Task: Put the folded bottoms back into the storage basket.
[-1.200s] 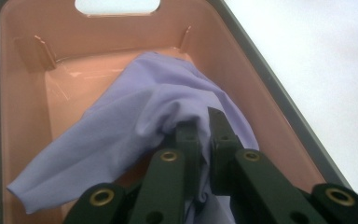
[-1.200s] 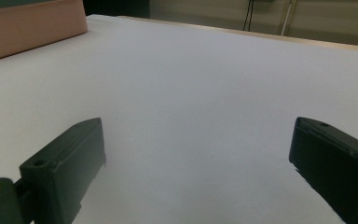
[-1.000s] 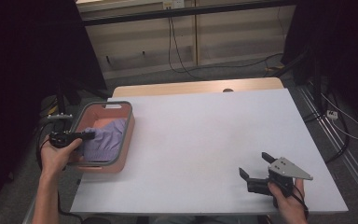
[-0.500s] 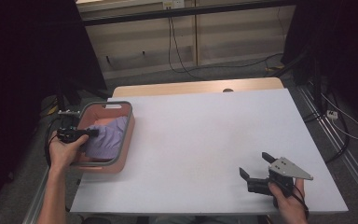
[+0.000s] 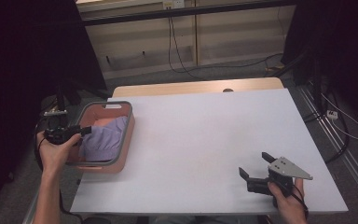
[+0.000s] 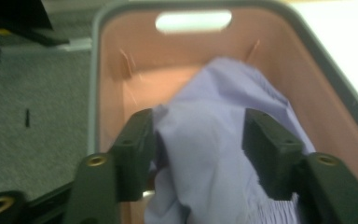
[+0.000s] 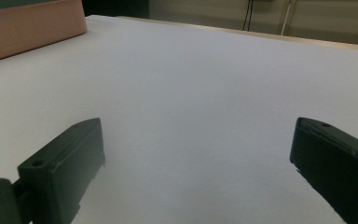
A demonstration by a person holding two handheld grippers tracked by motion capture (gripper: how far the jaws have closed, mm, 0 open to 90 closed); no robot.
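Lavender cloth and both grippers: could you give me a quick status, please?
Left gripper just opened, lavender cloth loose between jaws, in pink basket. Right gripper open, idle on table. Nothing obstructing.

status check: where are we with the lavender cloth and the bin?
Done: the lavender cloth lies inside the pink bin at the table's left edge. In hand: the left gripper sits over the bin; its jaws have just been opening, with the cloth between them but no longer pinched. Left: pull that gripper clear. The right gripper rests open on the white table, holding nothing.
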